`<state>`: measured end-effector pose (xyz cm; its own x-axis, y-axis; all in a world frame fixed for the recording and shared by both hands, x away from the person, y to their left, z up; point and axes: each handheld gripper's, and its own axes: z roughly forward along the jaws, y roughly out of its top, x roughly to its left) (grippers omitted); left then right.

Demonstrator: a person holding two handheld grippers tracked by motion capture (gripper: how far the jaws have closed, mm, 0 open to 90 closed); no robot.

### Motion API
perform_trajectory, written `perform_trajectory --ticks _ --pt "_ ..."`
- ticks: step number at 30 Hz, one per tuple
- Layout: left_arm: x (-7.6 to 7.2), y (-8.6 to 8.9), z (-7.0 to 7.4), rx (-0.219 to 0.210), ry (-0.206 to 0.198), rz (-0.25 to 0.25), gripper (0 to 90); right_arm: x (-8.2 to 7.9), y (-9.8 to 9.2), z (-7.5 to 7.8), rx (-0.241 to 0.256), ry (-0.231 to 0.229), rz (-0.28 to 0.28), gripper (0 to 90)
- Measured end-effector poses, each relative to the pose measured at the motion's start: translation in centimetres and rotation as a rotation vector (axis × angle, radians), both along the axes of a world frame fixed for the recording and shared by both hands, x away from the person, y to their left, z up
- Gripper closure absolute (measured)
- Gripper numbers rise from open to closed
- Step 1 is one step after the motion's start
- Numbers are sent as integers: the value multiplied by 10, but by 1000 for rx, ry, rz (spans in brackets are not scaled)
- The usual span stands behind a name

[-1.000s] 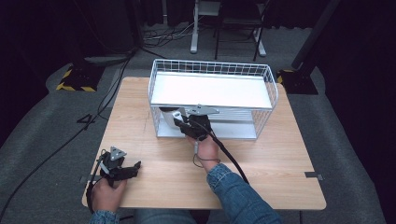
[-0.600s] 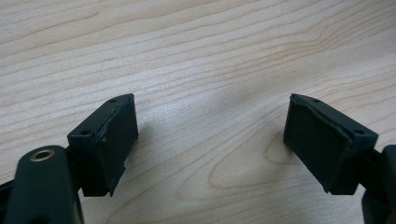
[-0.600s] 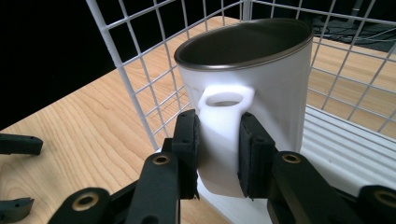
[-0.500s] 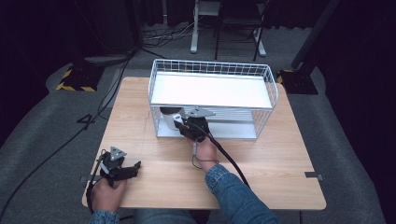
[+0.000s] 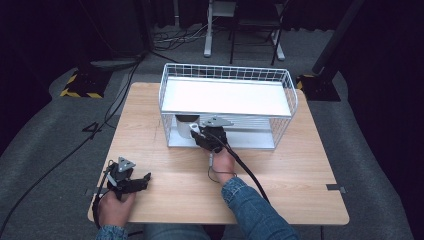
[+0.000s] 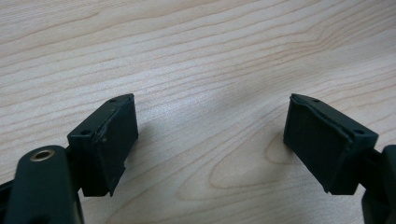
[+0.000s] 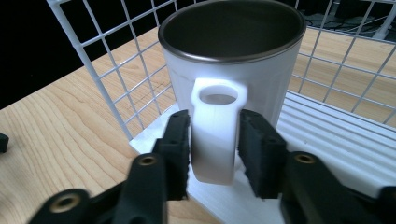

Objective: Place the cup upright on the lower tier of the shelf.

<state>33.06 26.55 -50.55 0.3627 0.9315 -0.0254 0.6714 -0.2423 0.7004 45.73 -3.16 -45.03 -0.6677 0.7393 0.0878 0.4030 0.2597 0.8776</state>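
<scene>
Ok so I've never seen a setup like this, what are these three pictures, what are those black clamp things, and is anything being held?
A person sits at a wooden table with a hand-held gripper in each hand: two black jaws that squeeze together. The high view looks down from above; the other two pictures come from cameras riding on each gripper. On the table stands a white wire rack with a shelf. The right hand-held gripper reaches into the rack's lower level, its jaws either side of the handle of a white mug, apparently gripping it. The left hand-held gripper sits over bare wood, jaws wide apart, holding nothing.
</scene>
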Motion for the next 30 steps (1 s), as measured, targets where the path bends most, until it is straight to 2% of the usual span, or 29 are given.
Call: perform_trajectory --ticks 6,15,21,30 --pt "0 0 0 0 1 1 182 -1 -3 3 12 4 0 522" --pt "0 0 0 0 1 0 182 -9 -12 13 15 -18 28 466" --pt "0 0 0 1 0 0 182 -16 -26 21 15 -22 41 444" --pt "0 0 0 2 -1 1 182 -34 -60 41 28 -17 72 424"
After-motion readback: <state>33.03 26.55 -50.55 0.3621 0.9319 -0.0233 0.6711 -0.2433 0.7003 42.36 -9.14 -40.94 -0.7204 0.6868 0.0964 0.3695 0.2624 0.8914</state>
